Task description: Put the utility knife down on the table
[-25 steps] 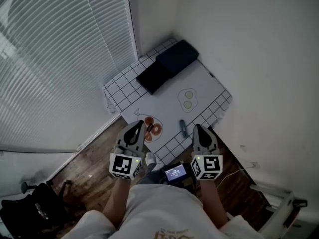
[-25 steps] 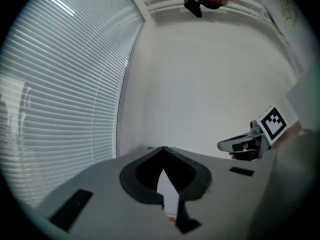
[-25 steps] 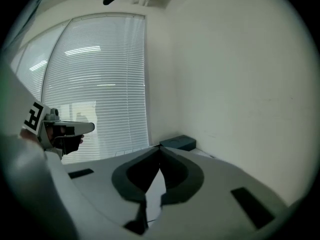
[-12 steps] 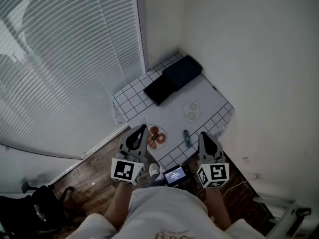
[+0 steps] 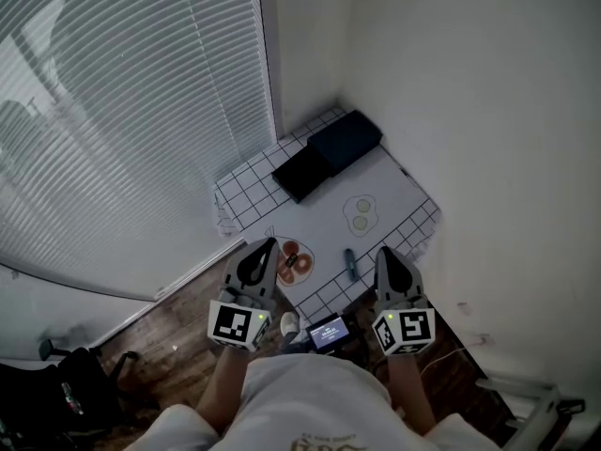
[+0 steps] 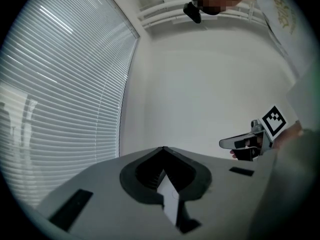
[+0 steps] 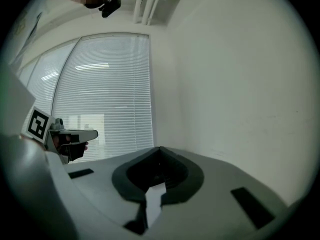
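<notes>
**Knife down, both tools empty: the placing step looks finished**

The utility knife [image 5: 350, 263] lies flat on the worktop [image 5: 324, 209], touched by neither tool. It sits below and between your two tools, nearer the tip of the right one and a little to its inner side.

Your left tool [image 5: 269, 244] has its jaws drawn together with nothing in them. Its own view shows only the blinds [image 6: 60, 104] and bare wall past the tip. Your right tool [image 5: 385, 252] is closed tight and just as empty, and the same blinds and wall lie beyond it. Both point roughly level, held well above the worktop, not down at it.

A plate [image 5: 294, 262] with brownish items lies under the left tool's tip, just beside the knife on its far side from your right tool. Two dark boxes [image 5: 329, 150] sit well ahead of both tools at the far end.

By my reading the task's one step is complete, so the next move calls for little. Keep both tools up and clear so neither nudges the knife. If you must adjust it, use the right tool: tip it downward, open it, and approach the handle from the side away from the plate.
</notes>
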A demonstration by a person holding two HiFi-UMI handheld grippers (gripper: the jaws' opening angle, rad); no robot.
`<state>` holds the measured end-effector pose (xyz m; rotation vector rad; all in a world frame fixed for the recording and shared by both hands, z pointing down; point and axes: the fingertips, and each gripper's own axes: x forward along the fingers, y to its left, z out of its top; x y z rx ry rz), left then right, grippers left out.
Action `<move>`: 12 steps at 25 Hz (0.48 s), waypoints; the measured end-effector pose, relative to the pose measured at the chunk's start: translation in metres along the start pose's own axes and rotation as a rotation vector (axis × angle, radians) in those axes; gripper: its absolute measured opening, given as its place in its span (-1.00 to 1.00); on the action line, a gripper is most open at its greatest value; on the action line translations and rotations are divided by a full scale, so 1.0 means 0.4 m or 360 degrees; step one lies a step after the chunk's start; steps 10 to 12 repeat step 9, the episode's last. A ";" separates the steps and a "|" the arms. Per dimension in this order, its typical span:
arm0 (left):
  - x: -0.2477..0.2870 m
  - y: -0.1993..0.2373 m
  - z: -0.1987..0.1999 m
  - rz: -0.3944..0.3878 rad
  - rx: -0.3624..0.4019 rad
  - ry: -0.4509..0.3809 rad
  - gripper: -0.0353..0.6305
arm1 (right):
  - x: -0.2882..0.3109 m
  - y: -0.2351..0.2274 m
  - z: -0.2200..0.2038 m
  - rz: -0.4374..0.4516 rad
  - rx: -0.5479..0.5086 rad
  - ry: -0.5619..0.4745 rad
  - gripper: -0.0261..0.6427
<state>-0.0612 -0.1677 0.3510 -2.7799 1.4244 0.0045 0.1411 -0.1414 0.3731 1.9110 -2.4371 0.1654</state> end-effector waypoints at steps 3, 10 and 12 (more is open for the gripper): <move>-0.004 -0.003 -0.003 0.0002 0.0001 0.0013 -0.87 | -0.001 0.004 0.005 0.0025 0.0004 -0.0011 -0.90; -0.006 0.000 -0.010 0.0028 0.0013 0.0032 -0.87 | -0.004 0.005 0.020 0.0032 0.0012 -0.0039 -0.90; -0.006 0.000 -0.010 0.0028 0.0013 0.0032 -0.87 | -0.004 0.005 0.020 0.0032 0.0012 -0.0039 -0.90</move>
